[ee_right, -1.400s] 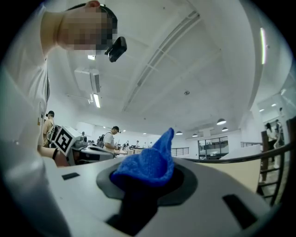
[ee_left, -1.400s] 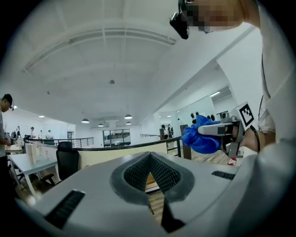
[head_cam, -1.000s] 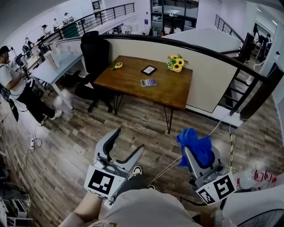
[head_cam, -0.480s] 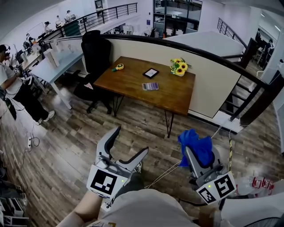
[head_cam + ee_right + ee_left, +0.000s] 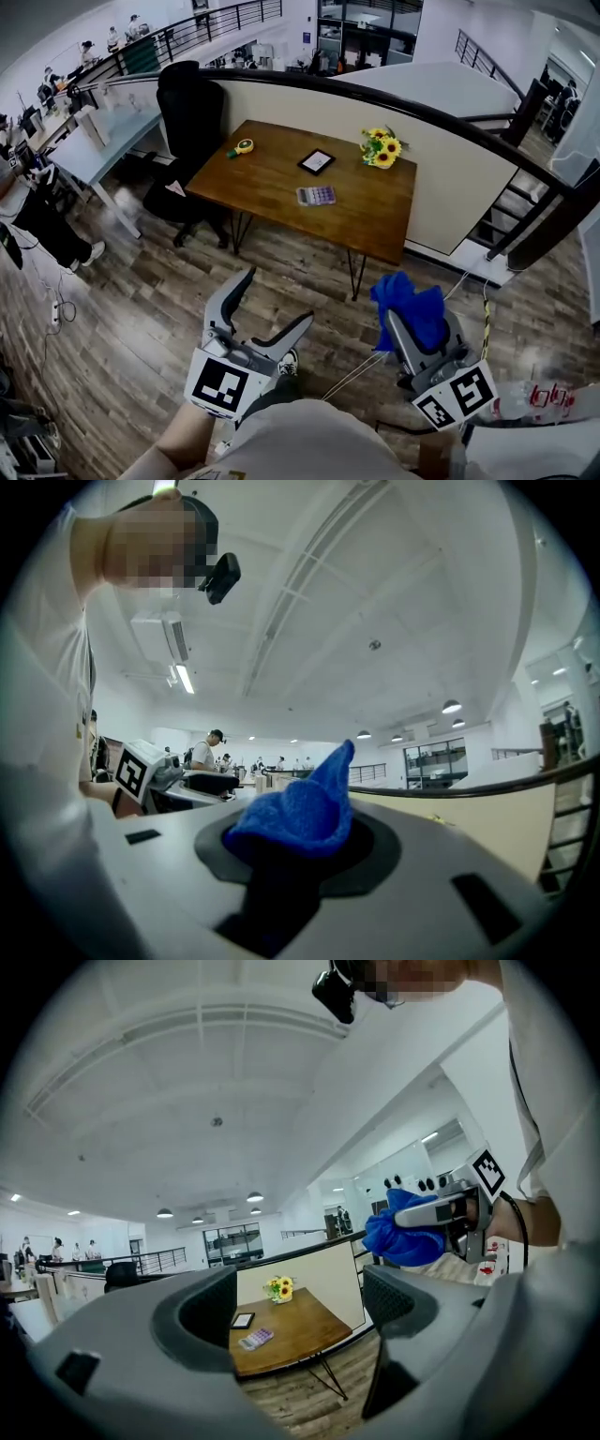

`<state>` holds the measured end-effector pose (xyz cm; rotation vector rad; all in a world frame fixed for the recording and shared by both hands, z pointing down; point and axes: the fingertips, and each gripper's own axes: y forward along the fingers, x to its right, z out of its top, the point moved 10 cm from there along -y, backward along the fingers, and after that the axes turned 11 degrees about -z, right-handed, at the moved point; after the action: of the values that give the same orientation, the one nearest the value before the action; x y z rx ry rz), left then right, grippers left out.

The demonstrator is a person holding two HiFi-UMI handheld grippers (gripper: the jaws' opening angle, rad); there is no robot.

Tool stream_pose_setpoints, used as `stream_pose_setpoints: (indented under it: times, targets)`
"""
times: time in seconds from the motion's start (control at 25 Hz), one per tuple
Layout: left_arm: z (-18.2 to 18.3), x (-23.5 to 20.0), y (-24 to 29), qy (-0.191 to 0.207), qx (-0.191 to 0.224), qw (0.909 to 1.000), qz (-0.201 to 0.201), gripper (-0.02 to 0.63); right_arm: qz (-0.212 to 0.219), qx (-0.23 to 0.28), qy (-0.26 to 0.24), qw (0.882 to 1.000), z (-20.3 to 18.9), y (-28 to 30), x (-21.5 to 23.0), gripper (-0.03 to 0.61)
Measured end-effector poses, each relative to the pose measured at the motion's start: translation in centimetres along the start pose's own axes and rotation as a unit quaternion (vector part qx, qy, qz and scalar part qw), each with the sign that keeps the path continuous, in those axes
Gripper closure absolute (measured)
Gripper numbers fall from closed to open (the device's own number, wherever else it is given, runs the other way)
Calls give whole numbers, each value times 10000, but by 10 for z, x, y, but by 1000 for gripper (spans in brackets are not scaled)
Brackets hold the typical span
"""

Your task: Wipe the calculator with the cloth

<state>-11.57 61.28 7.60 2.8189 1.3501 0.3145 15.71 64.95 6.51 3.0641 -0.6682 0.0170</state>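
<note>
A grey calculator (image 5: pixel 316 195) with purple keys lies on a brown wooden table (image 5: pixel 272 183) far ahead, across the plank floor. It also shows small between the jaws in the left gripper view (image 5: pixel 256 1338). My left gripper (image 5: pixel 277 296) hangs low at the left, open and empty. My right gripper (image 5: pixel 412 328) is shut on a blue cloth (image 5: pixel 411 302), which bunches above its jaws and hides the tips. That cloth (image 5: pixel 300 813) fills the jaws in the right gripper view. Both grippers are well short of the table.
On the table stand sunflowers (image 5: pixel 380 147), a small dark framed tablet (image 5: pixel 316 161) and a yellow tape measure (image 5: pixel 244 146). A black office chair (image 5: pixel 192 108) is at its left end. A railed half wall (image 5: pixel 441 178) runs behind, stairs (image 5: pixel 525 197) at right, people at desks (image 5: pixel 47 187) at left.
Both grippers have travelled forward together, and the table now looks slightly nearer. The left jaws stand wider than a second ago. The cloth stays gripped.
</note>
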Motion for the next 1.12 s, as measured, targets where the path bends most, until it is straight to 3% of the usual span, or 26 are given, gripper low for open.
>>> stream_pose_setpoints:
  times: [0.56, 0.92, 1.12]
  targets:
    - [-31, -179, 84, -348, 24, 9990, -272, 212, -209, -116, -102, 9997, 5, 184, 28, 445]
    - [-46, -237, 119, -239, 5, 9991, -352, 212, -265, -336, -45, 9991, -7, 250, 47, 443]
    - [-57, -257, 160, -181, -114, 9990, -391, 210, -268, -461, 15, 9986, -22, 279, 83, 443]
